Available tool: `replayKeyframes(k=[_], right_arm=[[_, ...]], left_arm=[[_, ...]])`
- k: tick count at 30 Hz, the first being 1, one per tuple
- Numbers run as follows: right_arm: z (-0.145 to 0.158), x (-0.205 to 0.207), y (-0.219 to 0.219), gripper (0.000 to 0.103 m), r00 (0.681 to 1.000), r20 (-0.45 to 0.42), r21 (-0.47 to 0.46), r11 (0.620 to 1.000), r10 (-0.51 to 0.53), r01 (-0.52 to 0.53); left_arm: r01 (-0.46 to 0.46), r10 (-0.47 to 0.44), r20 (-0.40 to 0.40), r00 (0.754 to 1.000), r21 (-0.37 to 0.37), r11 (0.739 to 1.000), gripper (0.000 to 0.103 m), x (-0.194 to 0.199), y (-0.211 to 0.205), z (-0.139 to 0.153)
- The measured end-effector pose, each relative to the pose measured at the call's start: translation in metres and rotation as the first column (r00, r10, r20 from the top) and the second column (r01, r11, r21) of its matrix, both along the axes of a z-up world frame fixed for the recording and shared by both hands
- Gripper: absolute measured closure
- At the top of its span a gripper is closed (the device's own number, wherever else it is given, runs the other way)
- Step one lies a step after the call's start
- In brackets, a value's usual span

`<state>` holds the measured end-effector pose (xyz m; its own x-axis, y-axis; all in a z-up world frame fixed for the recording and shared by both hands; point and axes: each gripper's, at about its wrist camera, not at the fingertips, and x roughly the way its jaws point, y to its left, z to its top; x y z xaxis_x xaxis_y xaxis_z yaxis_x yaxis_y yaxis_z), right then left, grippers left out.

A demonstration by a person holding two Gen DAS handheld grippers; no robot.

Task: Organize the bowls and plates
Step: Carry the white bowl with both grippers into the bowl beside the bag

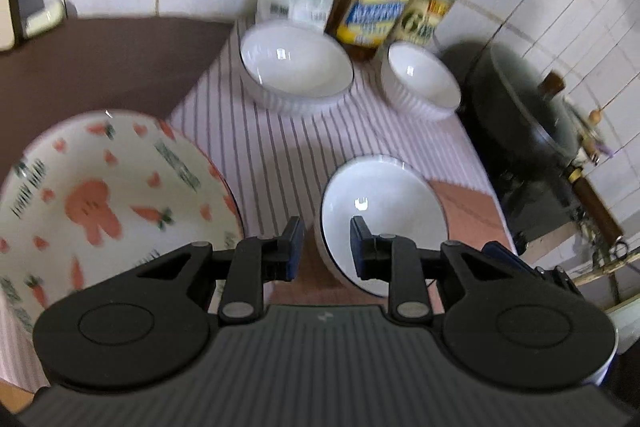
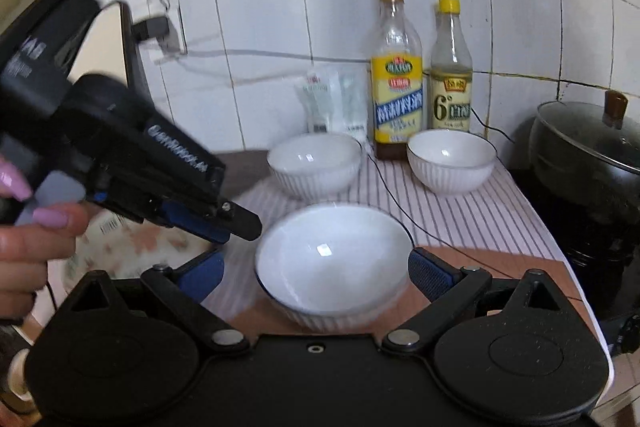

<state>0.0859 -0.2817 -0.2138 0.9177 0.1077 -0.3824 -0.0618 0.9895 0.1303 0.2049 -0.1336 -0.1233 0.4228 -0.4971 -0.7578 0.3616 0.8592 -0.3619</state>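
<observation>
Bare striped cloth (image 1: 280, 163) lies open between the near bowl (image 1: 380, 223) and two far bowls; carrot-print plate (image 1: 108, 195) blocks its left; black pot (image 1: 532, 107) its right.

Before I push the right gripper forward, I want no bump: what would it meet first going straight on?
Most likely the nearest white ribbed bowl, directly ahead of the right gripper between its open jaws. Depth is unclear, but nothing appears nearer.

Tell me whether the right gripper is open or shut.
Open. The right gripper has its blue pads spread wide on either side of the nearest white bowl, neither pad visibly touching it.
</observation>
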Motion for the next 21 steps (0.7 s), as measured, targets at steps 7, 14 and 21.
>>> replayKeyframes(k=[7,14,21], right_arm=[[0.035,0.03,0.001,0.003,1.0,0.003,0.071,0.997,-0.017,0.017],[0.037,0.087,-0.017,0.007,0.995,-0.087,0.315,0.947,-0.042,0.068],[0.014,0.151,-0.04,0.014,0.969,-0.239,0.494,0.85,-0.068,0.182]], left_arm=[[-0.039,0.041,0.088,0.995,-0.032,0.999,0.071,0.017,0.03,0.037],[-0.054,0.057,0.121,0.991,-0.024,0.998,0.065,0.062,0.04,0.042],[-0.064,0.063,0.08,0.995,0.001,0.998,0.063,0.12,0.026,0.016]])
